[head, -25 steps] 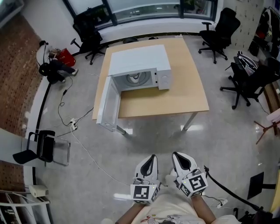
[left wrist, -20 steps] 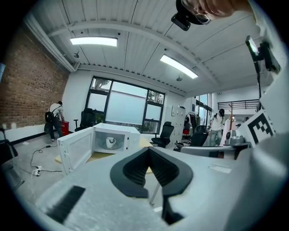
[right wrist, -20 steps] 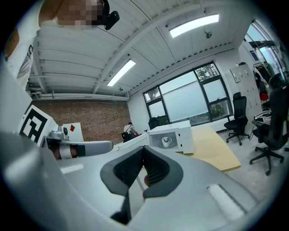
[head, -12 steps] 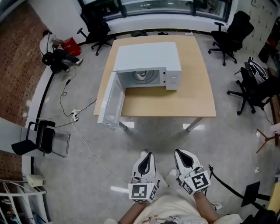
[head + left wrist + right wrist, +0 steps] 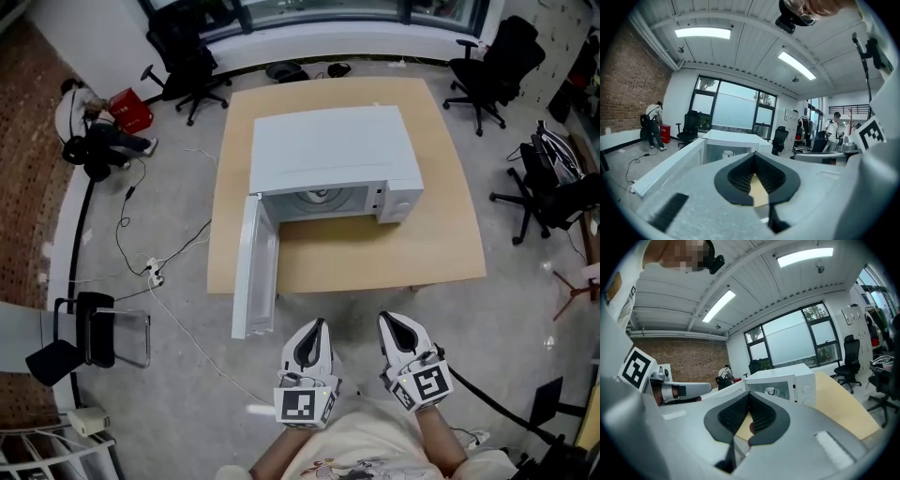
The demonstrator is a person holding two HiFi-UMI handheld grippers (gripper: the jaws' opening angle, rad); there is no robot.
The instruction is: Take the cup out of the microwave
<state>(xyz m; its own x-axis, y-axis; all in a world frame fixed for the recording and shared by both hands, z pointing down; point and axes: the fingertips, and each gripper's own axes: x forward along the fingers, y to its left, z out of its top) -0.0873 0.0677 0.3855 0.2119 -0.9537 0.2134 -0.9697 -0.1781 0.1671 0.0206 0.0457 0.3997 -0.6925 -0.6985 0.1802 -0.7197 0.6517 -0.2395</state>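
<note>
left gripper [image 5: 316,328], right gripper [image 5: 389,323] — pressed together, empty | cup [image 5: 772,391] inside microwave [image 5: 328,155], middle of tabletop [image 5: 441,253] | risk: we clip the door [image 5: 253,272] overhanging the tabletop's near edge — or unopened jaws knock the cup over

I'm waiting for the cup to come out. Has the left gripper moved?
Yes. The left gripper has come nearer the table that holds the microwave: the stretch of floor between them has shrunk.

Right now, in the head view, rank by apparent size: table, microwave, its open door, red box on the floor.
1. table
2. microwave
3. microwave door, seen nearly edge-on, so it looks slim
4. red box, smallest; it sits farther away, so its true size is unsure
</note>
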